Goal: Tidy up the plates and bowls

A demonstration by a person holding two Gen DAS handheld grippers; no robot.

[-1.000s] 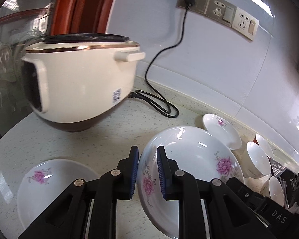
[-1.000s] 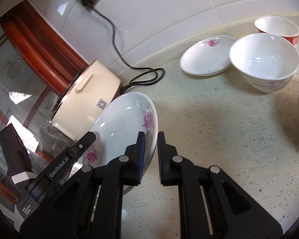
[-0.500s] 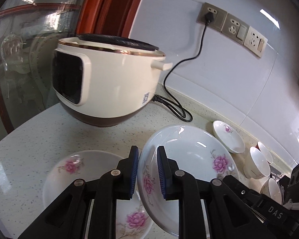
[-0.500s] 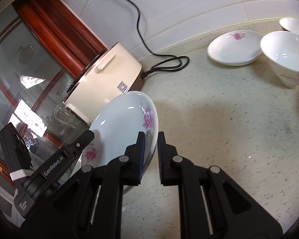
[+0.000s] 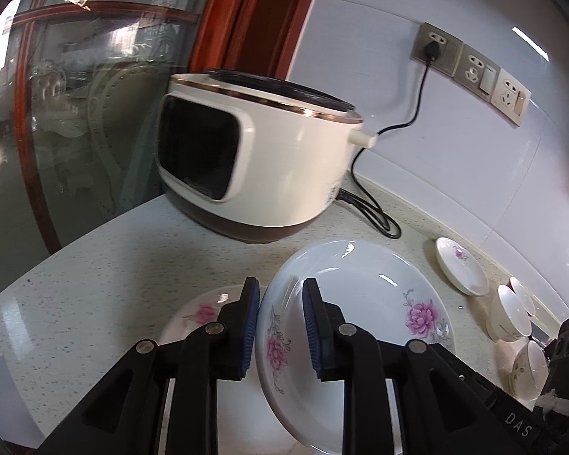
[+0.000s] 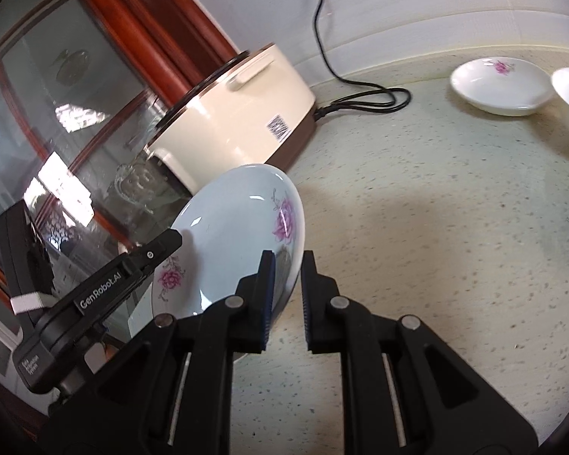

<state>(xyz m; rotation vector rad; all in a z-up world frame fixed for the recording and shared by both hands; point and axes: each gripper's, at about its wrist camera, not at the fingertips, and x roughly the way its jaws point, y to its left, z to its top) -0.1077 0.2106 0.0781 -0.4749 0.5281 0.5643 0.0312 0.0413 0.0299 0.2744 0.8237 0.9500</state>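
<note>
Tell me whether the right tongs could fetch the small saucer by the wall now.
Probably not yet: the right tongs are shut on the big floral plate's rim. The small saucer itself sits unobstructed on bare counter.

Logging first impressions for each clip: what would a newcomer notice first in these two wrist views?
First, the large floral plate, tilted in the air between the two grippers: the right gripper clamps its rim, while the left gripper, whose jaws have just been opening, straddles the opposite rim. Beneath it on the speckled counter lies a second floral plate. Behind stands the cream rice cooker, plugged into the wall socket.
</note>
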